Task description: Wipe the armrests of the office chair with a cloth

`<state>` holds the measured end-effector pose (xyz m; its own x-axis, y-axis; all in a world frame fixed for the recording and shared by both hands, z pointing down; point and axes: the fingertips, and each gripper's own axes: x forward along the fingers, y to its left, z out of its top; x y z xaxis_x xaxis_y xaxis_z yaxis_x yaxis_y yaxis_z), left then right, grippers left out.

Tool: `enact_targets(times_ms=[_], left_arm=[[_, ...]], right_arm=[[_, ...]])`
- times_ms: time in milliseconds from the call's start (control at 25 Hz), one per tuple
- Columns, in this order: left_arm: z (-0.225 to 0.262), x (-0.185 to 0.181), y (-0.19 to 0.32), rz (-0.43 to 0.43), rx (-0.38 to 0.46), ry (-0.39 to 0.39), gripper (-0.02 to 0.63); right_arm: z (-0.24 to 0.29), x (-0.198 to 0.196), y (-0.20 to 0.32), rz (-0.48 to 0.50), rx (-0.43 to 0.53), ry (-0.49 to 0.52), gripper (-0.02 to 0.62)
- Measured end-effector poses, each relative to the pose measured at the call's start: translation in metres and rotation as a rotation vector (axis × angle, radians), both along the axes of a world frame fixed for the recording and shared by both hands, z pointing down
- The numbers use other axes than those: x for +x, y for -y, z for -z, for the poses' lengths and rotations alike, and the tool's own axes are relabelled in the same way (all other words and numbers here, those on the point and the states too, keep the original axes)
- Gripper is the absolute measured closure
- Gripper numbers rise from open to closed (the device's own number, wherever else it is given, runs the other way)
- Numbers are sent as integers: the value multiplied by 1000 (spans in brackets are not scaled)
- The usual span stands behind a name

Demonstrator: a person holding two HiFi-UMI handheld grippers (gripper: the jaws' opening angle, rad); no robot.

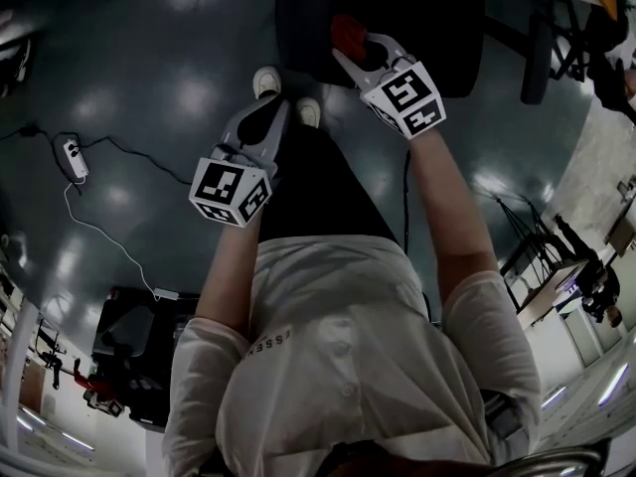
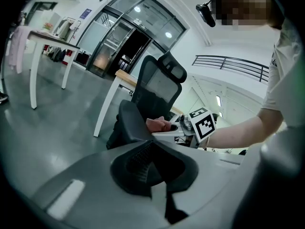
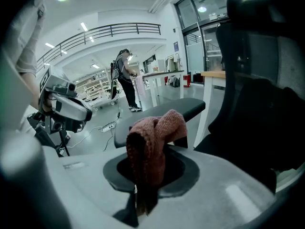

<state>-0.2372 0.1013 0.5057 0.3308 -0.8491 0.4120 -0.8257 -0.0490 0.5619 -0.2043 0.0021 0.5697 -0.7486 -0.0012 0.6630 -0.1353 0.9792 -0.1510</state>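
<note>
Cloth [image 3: 152, 137], red and knitted, is pinched in the right gripper [image 3: 143, 191], whose jaws are closed tight on one bunched end while the rest flops forward. In the head view the right gripper [image 1: 350, 60] reaches to 12 o'clock and holds the cloth [image 1: 348, 34] at the near edge of the black chair [image 1: 437, 18]. The armrest [image 3: 190, 106] lies just behind the cloth, at 1 o'clock from it; whether they touch cannot be told. The left gripper [image 2: 162, 194] has its jaws together with nothing between them. It hangs at 7 o'clock from the right one, above the person's shoes [image 1: 266, 80], pointing towards the chair [image 2: 159, 82]. A power strip [image 1: 73, 157] lies on the floor at 9 o'clock.
</note>
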Motion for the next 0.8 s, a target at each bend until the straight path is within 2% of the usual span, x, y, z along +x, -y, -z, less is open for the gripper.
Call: enact_targets(times_ms=[240,520,800], left_arm=[[6,14,-19,17,9,4,589],[10,8,-24,30,37,23,589],[2,-8,-40,100,13,22,589]], right_arm=[[-8,15,-47,-7,-32,-88,546],[-17,17,-78,-63,-117,-128,546],[-20,-3,-86,-218,-204,-123,546]])
